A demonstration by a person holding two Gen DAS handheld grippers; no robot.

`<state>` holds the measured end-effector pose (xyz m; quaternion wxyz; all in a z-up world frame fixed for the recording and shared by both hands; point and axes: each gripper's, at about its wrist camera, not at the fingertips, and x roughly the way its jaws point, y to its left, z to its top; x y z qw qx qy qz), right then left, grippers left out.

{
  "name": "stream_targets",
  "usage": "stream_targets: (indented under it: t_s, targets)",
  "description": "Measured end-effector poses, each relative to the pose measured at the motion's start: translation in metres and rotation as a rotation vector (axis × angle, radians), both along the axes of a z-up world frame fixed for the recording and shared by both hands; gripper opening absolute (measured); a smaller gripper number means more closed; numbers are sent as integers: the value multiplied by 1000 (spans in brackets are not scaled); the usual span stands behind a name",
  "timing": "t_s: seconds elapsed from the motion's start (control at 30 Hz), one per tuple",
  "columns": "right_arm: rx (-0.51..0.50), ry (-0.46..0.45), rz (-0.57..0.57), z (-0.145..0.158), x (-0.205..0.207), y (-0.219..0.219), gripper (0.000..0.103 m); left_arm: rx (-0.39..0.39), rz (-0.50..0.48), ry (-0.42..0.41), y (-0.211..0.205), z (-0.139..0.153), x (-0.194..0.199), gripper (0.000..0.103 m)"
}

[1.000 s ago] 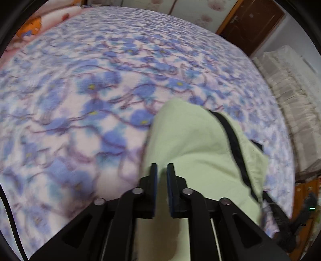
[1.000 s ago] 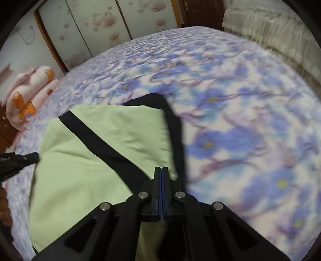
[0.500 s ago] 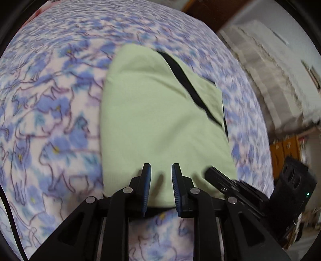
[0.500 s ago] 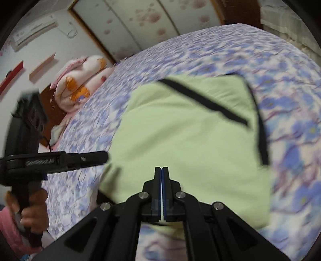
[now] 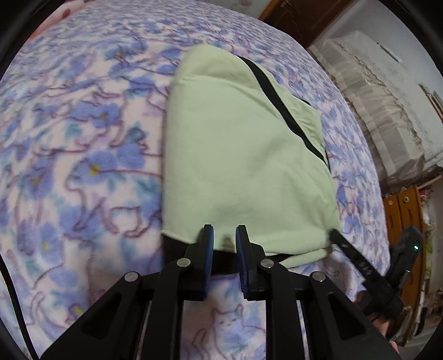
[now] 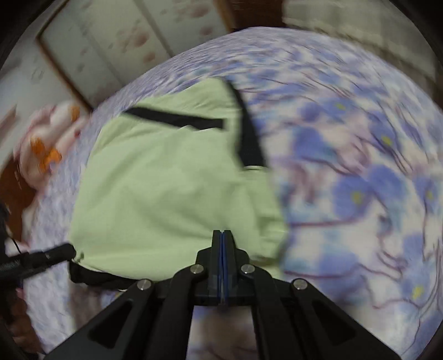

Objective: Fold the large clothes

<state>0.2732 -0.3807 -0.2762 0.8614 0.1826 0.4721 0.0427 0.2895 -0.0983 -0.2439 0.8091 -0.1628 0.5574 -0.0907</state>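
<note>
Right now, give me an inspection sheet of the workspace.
Surface: bed, blue floral blanket.
Job's things: green garment, black trim, folded, lying flat.
Clutter: nothing seen on the blanket.
Grippers: left gripper slightly apart over the near hem, pads not pressing; right gripper shut, nothing visible between the pads.
Cables: black cable at the left view's edge.
Surroundings: wardrobe, plush toy, door.
</note>
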Motion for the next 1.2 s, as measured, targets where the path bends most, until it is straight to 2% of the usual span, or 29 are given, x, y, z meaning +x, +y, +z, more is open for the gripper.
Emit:
stream_targets:
  t_s: [0.07, 0.13, 0.2, 0.27, 0.4, 0.47, 0.57, 0.63, 0.67, 0.7, 0.77, 0.8, 0.87, 0.9, 0.97, 1.07, 1.13, 1.2]
  targets:
    - [-65, 0, -69, 6, -13, -16, 0, 80, 46, 14, 7, 5, -7, 18]
    - [-77, 25, -98, 10, -25, -27, 0, 90, 76, 38, 16, 5, -20, 18]
    - [-45, 40, -115, 13, -38, -39, 0, 104, 101, 58, 22, 7, -41, 18]
    - [-38, 47, -118, 20, -62, -46, 0, 153, 110, 71, 23, 11, -64, 18]
    - [-78, 124, -83, 28, -105, -42, 3, 350, 113, 127, 13, 18, -115, 20]
    - [-40, 163, -68, 35, -131, -40, 4, 362, 105, 190, 8, 20, -137, 20]
    - [-40, 268, -35, 45, -167, -32, 13, 324, 95, 241, 1, 38, -172, 20]
    - [-48, 343, 1, 62, -193, -24, 31, 344, 92, 199, -6, 64, -194, 22]
    - [-50, 360, 9, 69, -204, -22, 35, 371, 87, 170, -11, 81, -205, 31]
    - [-62, 385, 4, 80, -214, -21, 43, 389, 85, 153, -13, 92, -211, 50]
    - [-88, 410, -14, 99, -225, -19, 47, 416, 87, 103, -17, 120, -225, 67]
    - [-81, 403, -6, 114, -229, -15, 51, 418, 90, 61, -19, 135, -232, 68]
    - [-71, 389, 37, 137, -231, -6, 64, 418, 66, 1, -26, 161, -242, 72]
    - [-89, 382, 62, 151, -232, 3, 70, 428, 44, -2, -29, 171, -244, 73]
    - [-117, 381, 107, 171, -232, 18, 75, 435, 26, 8, -34, 189, -248, 73]
    - [-107, 310, 169, 206, -237, 42, 83, 396, 57, -11, -35, 213, -257, 73]
    - [-125, 253, 220, 221, -243, 56, 93, 388, 75, -22, -37, 225, -262, 73]
    - [-137, 249, 240, 229, -244, 63, 94, 404, 87, -25, -37, 235, -265, 73]
